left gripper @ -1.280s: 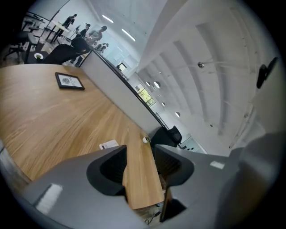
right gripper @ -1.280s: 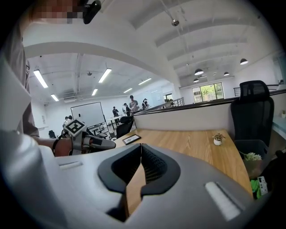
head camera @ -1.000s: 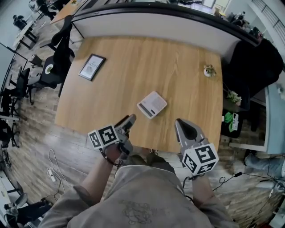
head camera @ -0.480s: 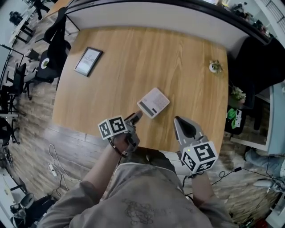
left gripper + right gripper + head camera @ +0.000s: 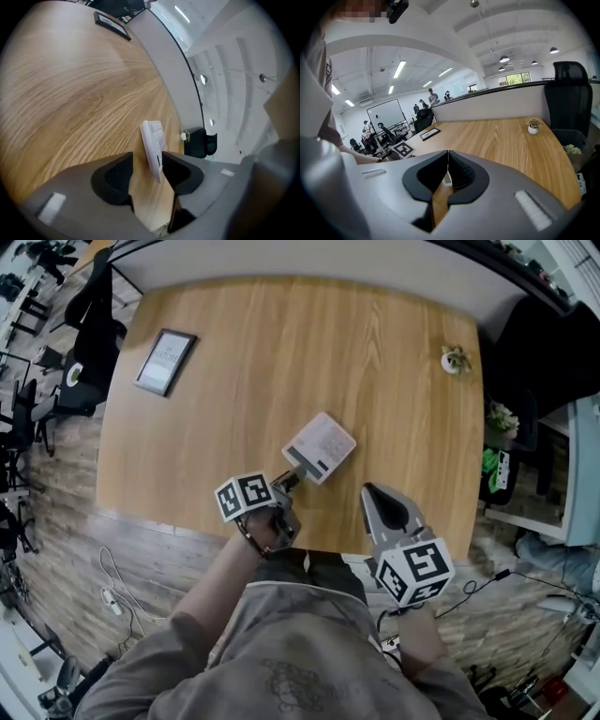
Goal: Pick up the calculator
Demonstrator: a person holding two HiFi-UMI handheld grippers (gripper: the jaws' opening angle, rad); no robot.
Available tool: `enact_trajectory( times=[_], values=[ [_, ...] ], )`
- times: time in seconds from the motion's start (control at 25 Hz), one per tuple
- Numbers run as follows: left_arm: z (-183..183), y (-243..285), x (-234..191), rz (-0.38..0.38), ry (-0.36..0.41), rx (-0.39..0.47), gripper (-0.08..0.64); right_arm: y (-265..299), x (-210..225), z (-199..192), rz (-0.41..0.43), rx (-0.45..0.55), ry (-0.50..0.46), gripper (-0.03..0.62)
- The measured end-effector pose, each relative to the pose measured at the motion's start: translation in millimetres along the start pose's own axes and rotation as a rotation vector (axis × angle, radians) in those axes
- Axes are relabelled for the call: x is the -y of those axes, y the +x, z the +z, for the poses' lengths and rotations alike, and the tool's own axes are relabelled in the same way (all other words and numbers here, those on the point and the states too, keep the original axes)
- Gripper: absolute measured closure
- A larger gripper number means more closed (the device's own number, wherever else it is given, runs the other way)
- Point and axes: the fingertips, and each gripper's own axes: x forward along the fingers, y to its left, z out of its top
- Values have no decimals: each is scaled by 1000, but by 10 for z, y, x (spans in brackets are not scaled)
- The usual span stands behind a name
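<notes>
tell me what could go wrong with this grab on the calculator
1. The left gripper is open around only the near end of the calculator, so a shallow bite might let it swing or slip on the lift.
2. One jaw sits closer to it than the other; closing could shove it across the table.

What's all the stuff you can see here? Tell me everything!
calculator: one, white and grey, mid-table, near corner between the left tool's jaws
picture frame: one, dark rim, table's far left corner
potted plant: one, green in a white pot, table's far right corner
table: one, light wood, in front of the person
office chair: one, black, at the table's right side
left tool: one, grey, jaws apart around the calculator's corner
right tool: one, grey, jaws together, above the table's near edge
</notes>
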Motion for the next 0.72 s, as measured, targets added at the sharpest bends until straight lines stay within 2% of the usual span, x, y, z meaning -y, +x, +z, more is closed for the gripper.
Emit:
enact_trajectory(
  times=[0.32, 0.52, 0.64, 0.72],
  values=[
    [72, 202, -46, -24, 7, 4, 364, 68, 55, -186, -27, -12, 16, 581],
    [90, 278, -1, -44, 2, 1, 393, 69, 62, -247, -34, -14, 21, 580],
    [98, 295, 73, -73, 21, -9, 479, 74, 65, -258, -38, -13, 23, 581],
    [116, 305, 100, -78, 15, -8, 490, 69, 83, -257, -44, -11, 26, 581]
  ],
)
